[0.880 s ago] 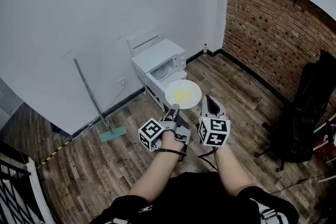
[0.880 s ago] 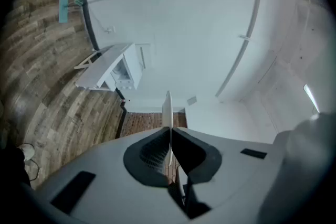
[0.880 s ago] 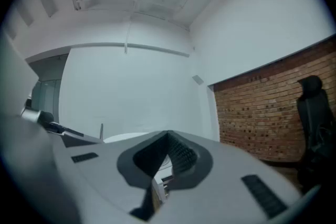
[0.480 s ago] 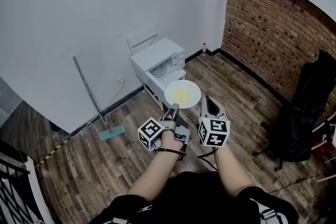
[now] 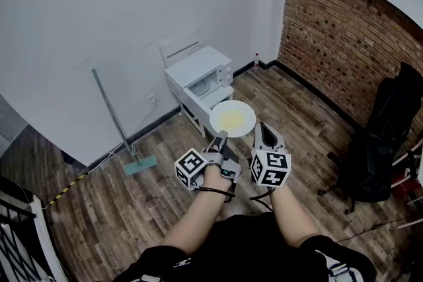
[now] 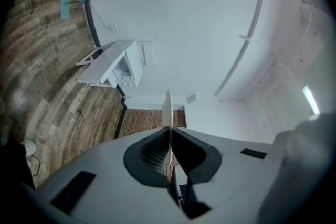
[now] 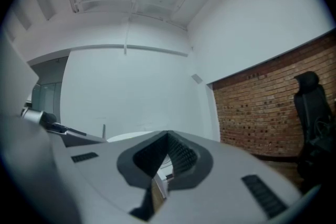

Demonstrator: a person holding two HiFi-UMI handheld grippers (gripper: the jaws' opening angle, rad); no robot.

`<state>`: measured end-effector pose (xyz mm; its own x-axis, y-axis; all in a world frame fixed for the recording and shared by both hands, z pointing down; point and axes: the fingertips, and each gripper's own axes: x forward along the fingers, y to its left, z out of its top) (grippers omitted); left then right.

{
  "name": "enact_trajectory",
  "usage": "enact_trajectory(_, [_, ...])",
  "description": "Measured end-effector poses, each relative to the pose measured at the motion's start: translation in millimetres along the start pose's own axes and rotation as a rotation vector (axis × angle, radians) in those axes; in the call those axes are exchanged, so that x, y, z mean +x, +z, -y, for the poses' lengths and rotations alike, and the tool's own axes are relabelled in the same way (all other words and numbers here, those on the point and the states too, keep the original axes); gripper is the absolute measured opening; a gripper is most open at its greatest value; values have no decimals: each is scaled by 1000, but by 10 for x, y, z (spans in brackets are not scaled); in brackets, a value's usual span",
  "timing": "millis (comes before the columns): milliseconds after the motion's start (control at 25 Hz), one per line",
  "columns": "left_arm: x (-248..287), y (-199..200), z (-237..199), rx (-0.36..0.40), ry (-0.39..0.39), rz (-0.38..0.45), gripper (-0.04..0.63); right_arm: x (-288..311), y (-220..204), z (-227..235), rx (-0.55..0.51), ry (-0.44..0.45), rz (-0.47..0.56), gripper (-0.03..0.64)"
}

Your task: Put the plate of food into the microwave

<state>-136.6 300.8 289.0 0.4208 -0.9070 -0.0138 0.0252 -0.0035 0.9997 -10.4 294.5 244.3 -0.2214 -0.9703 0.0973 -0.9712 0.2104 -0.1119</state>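
Observation:
A white plate (image 5: pixel 232 118) with yellow food hangs level over the wooden floor, in front of the white microwave (image 5: pixel 198 72). The microwave sits on a low white stand against the wall, its door swung open. My left gripper (image 5: pixel 221 136) is shut on the plate's near rim. In the left gripper view the plate (image 6: pixel 167 110) shows edge-on between the pads of the left gripper (image 6: pixel 169 131), with the microwave (image 6: pixel 123 63) far ahead. My right gripper (image 5: pixel 266 131) hovers just right of the plate, shut and empty. In the right gripper view the right gripper (image 7: pixel 167 140) holds nothing.
A long-handled floor squeegee (image 5: pixel 115 119) leans on the white wall left of the microwave. A brick wall (image 5: pixel 337 30) runs along the right, with a small bottle (image 5: pixel 258 61) at its corner. A black office chair (image 5: pixel 386 142) stands at the far right.
The plate and left gripper have shifted slightly to the right. The microwave sits a little higher in the head view. Both grips are unchanged.

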Motion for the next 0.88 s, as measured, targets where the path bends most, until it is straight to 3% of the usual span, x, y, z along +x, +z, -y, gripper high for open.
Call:
enact_trajectory(440, [178,30,-178,-15,26,-23,14,120,-115,122,12,-12,-23,6])
enact_trajectory(880, [1183,199,-160,23,32,24,9,973,26,627,13,47,-9,6])
